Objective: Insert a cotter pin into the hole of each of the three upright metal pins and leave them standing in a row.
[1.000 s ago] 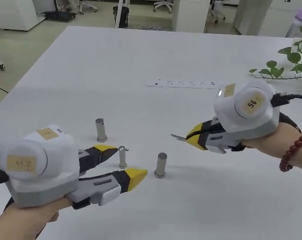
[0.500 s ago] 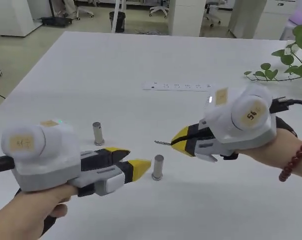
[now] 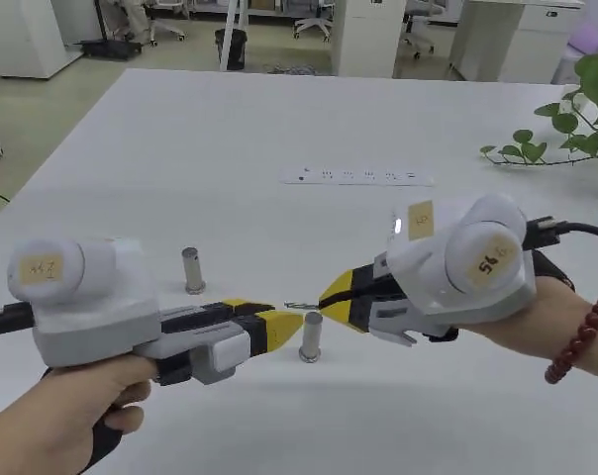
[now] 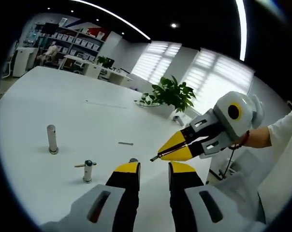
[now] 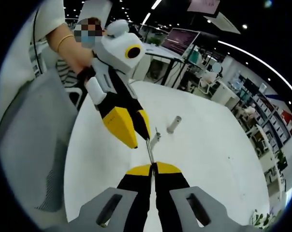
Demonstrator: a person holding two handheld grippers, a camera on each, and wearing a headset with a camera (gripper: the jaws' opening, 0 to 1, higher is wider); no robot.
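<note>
Two upright metal pins show in the head view, one at the far left and one near the middle. In the left gripper view a third pin has a cotter pin through its head. My right gripper is shut on a thin cotter pin, held level just above and left of the middle pin. The right gripper view shows that cotter pin sticking out past the closed tips. My left gripper is low beside the middle pin, jaws slightly apart with nothing between them.
A white power strip lies farther back on the white table. A leafy plant reaches in at the right edge. A loose cotter pin lies on the table beyond the pins.
Both grippers have come together over the near pin. The right one carried its cotter pin leftward and down. The left jaws have narrowed from wide open and now cover the middle pin.
</note>
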